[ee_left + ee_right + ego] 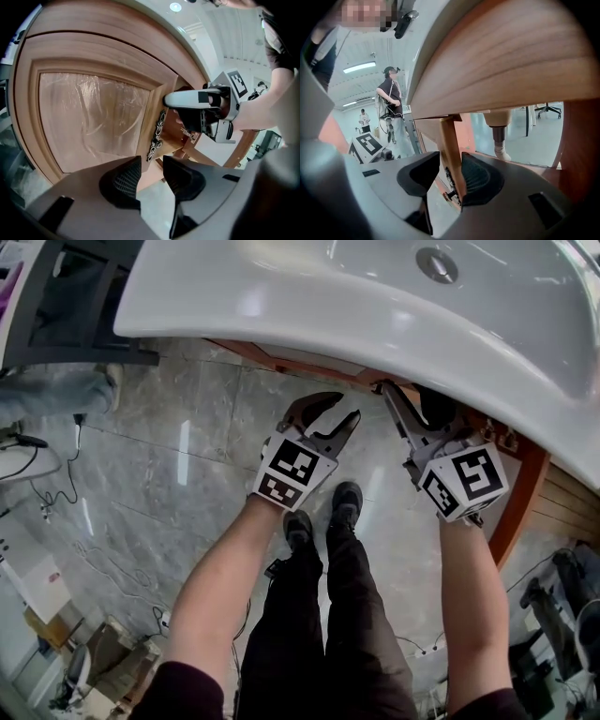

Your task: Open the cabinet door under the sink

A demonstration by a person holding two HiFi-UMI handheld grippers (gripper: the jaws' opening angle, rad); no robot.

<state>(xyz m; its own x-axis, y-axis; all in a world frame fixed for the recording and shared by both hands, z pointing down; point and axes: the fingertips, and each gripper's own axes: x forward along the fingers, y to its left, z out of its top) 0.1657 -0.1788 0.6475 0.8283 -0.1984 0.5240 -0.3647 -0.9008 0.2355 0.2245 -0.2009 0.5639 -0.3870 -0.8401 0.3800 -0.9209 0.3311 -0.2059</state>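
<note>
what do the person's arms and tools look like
The left tool and the right tool match: grey bodies, two dark curved jaws lined with black ribbed pads, and a white cube printed with black square markers on each. The forearms are bare below short dark sleeves.

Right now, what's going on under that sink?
A person works two hand-held tongs under the white sink. The right tongs stand open astride the free edge of the wooden cabinet door, which looks ajar. The left tongs are open and empty, facing that door's ornate handle.
</note>
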